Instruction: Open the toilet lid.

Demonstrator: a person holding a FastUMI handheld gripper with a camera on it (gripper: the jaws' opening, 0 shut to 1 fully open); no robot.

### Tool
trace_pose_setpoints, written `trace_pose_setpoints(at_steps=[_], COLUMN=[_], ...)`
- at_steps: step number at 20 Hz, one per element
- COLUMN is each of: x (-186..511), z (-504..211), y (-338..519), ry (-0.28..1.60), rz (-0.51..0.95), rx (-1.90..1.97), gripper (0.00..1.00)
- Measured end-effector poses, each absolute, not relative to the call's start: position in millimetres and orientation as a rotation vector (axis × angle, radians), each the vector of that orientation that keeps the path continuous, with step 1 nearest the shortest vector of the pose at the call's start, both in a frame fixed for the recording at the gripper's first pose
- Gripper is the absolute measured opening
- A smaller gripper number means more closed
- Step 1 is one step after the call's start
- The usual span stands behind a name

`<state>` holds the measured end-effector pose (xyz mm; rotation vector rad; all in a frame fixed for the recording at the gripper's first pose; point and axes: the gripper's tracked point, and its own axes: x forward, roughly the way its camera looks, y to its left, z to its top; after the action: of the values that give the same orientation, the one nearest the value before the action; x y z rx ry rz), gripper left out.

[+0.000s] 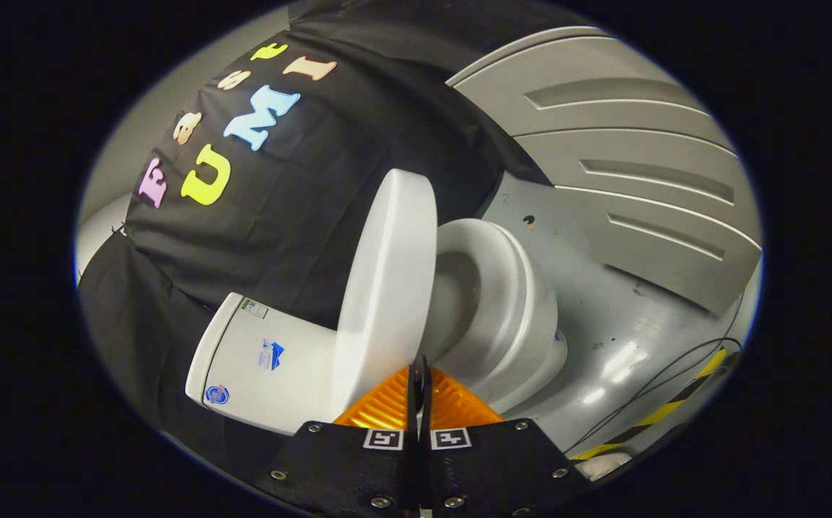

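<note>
The white toilet appears tipped sideways in the view. Its lid (387, 288) stands raised, well apart from the seat ring (509, 302), and leans back toward the cistern (257, 360). The bowl's inside (455, 288) shows between lid and seat. My gripper (420, 374) is shut, its two orange fingers (387, 403) pressed together with nothing between them. The fingertips sit right at the lid's rim, on the side facing the seat; whether they touch it I cannot tell.
Grey floor (602, 316) spreads beyond the toilet, with a ribbed grey wall panel (631, 165) behind it. A thin black cable (667, 374) and a yellow-black striped tape (682, 396) run across the floor near the toilet's base. Black cloth (300, 216) hangs behind the cistern.
</note>
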<state>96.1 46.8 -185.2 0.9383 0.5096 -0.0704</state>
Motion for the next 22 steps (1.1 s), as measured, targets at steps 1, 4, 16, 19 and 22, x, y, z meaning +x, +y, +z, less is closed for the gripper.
trace_pose_setpoints(at_steps=[1,4,16,19,22], x=[96.5,97.9,100.4,102.4,103.4], z=[-179.7,-160.0,-100.8,-86.4,-72.3], y=[48.9,56.4,85.9,96.3,106.8], ry=[0.506,0.49,0.401,0.379,0.357], rz=[-0.068,-0.076,-0.073,-0.06,-0.05], rx=[0.918,0.811,0.502,0.451,0.391], gripper=[0.0,0.0,0.0,0.0,0.0])
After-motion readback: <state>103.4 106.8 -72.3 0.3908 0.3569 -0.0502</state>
